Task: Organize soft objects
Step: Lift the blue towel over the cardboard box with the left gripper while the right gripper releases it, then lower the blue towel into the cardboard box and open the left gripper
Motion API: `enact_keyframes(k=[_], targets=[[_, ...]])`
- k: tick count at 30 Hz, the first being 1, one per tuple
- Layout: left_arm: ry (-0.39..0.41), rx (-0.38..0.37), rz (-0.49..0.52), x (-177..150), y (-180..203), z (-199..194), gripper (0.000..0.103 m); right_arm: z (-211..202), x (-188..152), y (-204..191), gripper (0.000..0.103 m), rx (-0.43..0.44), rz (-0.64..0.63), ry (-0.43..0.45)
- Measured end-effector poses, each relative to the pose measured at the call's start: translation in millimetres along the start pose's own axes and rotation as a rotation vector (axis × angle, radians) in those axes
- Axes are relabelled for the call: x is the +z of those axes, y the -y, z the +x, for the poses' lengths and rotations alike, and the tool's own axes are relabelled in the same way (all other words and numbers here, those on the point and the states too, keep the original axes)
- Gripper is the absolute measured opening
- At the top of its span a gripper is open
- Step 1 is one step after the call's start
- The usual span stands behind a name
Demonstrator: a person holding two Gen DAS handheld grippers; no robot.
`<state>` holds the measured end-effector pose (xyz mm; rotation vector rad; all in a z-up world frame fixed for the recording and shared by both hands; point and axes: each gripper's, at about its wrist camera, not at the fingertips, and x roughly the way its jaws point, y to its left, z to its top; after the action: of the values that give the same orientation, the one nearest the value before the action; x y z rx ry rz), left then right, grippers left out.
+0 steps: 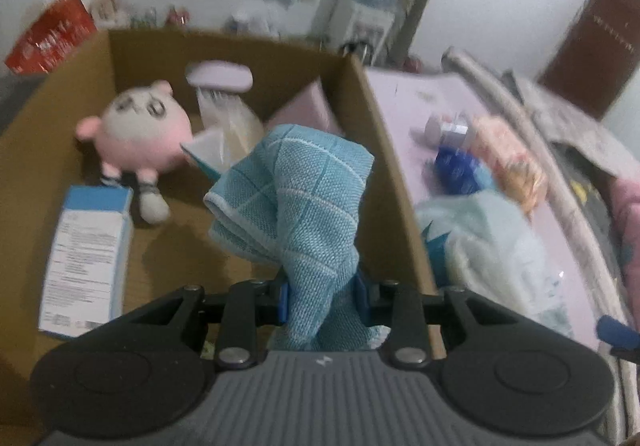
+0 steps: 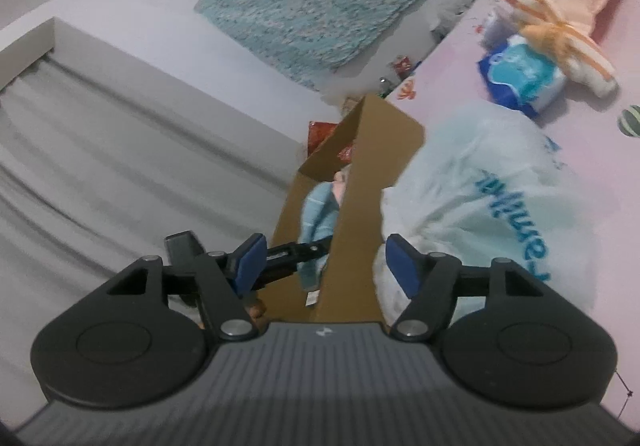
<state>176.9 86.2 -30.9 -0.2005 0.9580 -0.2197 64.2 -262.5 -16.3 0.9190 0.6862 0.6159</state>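
My left gripper [image 1: 324, 294] is shut on a light blue checked cloth [image 1: 296, 197], which hangs bunched over the inside of a cardboard box [image 1: 384, 149]. A pink and white plush toy [image 1: 140, 133] lies in the box's far left part. In the right wrist view my right gripper [image 2: 326, 266] stands open, its blue pads [image 2: 250, 262] on either side of the box's near wall [image 2: 360, 205] and apart from it. The blue cloth [image 2: 316, 213] shows behind that wall.
The box also holds a white and blue carton [image 1: 88, 258] and a clear plastic pack [image 1: 228, 125]. On the pink bed [image 2: 600, 246] right of the box lie a white plastic bag [image 2: 500, 197], a blue tissue pack [image 2: 524, 81] and an orange striped towel [image 2: 568, 49].
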Motion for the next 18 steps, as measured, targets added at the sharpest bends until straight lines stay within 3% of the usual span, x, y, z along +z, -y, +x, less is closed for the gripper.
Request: enact_keyframes(k=[4,9,14,16,18], targets=[[-0.05,-0.003,0.043,1.7,1.3,18.9,0.037,9.8,0.3,12.9,0.068,-0.001,0.025,0.012],[-0.097,-0.04,-0.025,8.1,-12.6,28.3,0.061,21.6,3.9,20.3,0.069,-0.001,0.03,0.001],[-0.092,-0.047,-0.105,11.5,-27.2,27.4,0.061,24.9,6.4,25.2,0.07,0.001,0.041,-0.013],[-0.083,-0.03,-0.148,13.8,-31.7,25.3,0.054,25.0,7.2,27.3,0.071,0.002,0.045,-0.013],[-0.088,-0.012,-0.206,15.7,-39.4,25.5,0.041,23.0,6.9,28.6,0.071,0.006,0.049,-0.011]])
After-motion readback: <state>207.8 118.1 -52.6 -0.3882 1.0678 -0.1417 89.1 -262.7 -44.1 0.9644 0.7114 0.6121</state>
